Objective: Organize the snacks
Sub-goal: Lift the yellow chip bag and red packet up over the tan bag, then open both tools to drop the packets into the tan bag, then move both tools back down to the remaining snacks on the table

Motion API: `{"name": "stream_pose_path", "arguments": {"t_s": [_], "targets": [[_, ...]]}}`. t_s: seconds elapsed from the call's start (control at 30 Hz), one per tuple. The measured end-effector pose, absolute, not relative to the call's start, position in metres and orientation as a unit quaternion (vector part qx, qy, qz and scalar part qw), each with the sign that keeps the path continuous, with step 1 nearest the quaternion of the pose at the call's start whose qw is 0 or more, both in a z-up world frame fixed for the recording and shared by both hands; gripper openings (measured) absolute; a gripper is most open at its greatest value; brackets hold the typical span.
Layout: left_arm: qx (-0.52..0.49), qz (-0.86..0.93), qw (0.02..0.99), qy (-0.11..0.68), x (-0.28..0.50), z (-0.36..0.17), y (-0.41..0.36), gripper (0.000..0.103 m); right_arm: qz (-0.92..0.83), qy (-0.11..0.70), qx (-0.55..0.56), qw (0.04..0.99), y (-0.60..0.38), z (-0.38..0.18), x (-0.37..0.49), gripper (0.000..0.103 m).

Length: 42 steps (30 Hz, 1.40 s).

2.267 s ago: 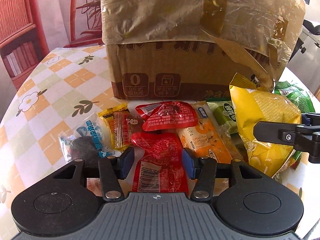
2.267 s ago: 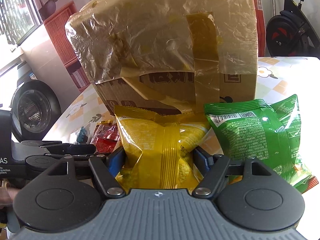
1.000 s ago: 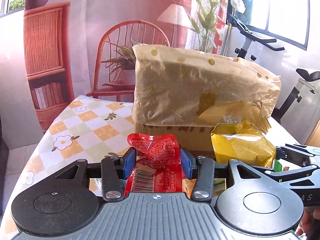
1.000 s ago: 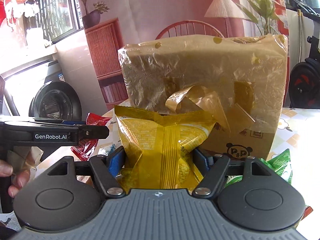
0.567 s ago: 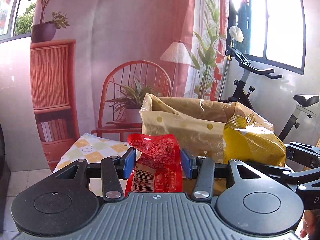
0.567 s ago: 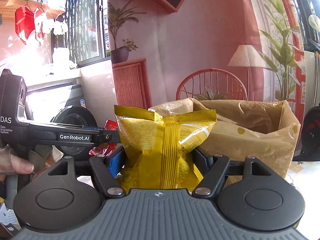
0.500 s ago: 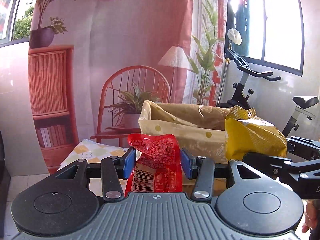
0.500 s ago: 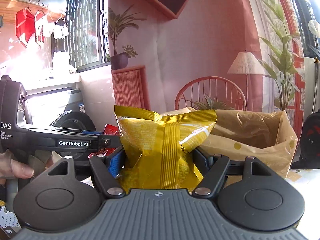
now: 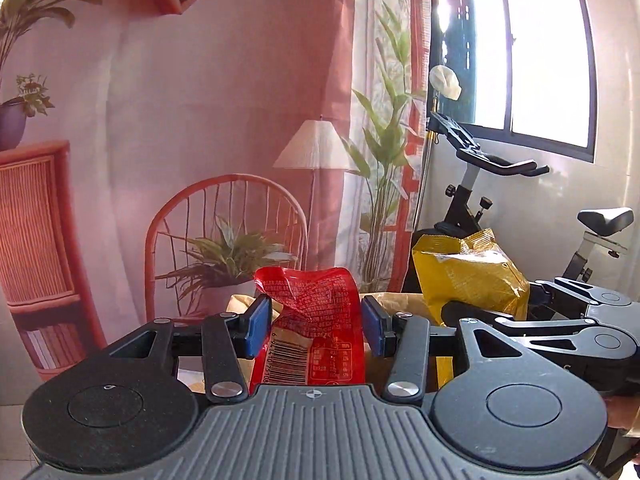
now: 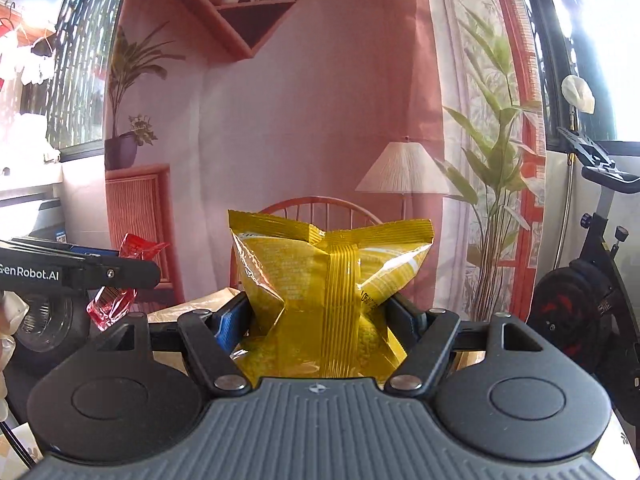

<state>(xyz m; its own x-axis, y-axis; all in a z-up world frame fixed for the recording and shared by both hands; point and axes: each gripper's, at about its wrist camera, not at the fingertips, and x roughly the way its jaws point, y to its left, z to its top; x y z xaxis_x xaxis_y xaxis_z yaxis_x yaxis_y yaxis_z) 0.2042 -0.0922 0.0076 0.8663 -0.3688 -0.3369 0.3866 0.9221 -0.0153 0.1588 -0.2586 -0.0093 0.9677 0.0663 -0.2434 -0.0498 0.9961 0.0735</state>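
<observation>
My left gripper (image 9: 316, 326) is shut on a red snack packet (image 9: 316, 320) with a barcode, held upright between the blue pads. My right gripper (image 10: 320, 320) is shut on a puffy yellow chip bag (image 10: 328, 280), also upright. In the left wrist view the yellow chip bag (image 9: 468, 276) and the right gripper (image 9: 532, 320) sit to the right. From the right wrist camera, the left gripper (image 10: 132, 274) with its red packet (image 10: 120, 276) shows at the left. Only the plastic-lined rim of the cardboard box (image 9: 392, 300) peeks out below both snacks.
An exercise bike (image 9: 492, 200) stands at the right by the window. A red wicker chair (image 9: 224, 248) with a plant and a floor lamp (image 9: 316, 148) are behind the box. A wicker shelf (image 9: 32, 240) stands at the left. A person's hand (image 10: 8, 320) holds the left gripper.
Both grippers have risen with their snacks and moved toward the box. The box has dropped from filling the middle of the views to just a rim below the packets.
</observation>
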Motion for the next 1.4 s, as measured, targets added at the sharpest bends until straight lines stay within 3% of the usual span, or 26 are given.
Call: {"name": "stream_pose_path", "arguments": {"t_s": [0.27,0.33,0.43,0.8,0.97,1.4], "targets": [[0.030,-0.195,0.957,0.212,0.242,-0.017,-0.110,0.054,0.020,0.173,0.053,0.983,-0.270,-0.033,0.169,0.079],[0.025,-0.202,0.953,0.225,0.243,-0.022,-0.108,0.063,0.018,0.179,0.052,0.982,-0.270,-0.033,0.169,0.087],[0.030,-0.195,0.954,0.226,0.241,-0.025,-0.104,0.065,0.013,0.177,0.056,0.982,-0.268,-0.029,0.165,0.090],[0.021,-0.181,0.953,0.241,0.200,-0.018,-0.052,0.065,0.031,0.164,0.082,0.983,-0.257,-0.020,0.122,0.090],[0.012,-0.176,0.953,0.244,0.167,-0.019,-0.021,0.065,0.042,0.159,0.106,0.981,-0.248,-0.022,0.096,0.089],[-0.017,-0.108,0.949,0.296,0.100,-0.079,0.047,0.065,0.093,0.220,0.094,0.966,-0.204,-0.072,0.053,0.070]]}}
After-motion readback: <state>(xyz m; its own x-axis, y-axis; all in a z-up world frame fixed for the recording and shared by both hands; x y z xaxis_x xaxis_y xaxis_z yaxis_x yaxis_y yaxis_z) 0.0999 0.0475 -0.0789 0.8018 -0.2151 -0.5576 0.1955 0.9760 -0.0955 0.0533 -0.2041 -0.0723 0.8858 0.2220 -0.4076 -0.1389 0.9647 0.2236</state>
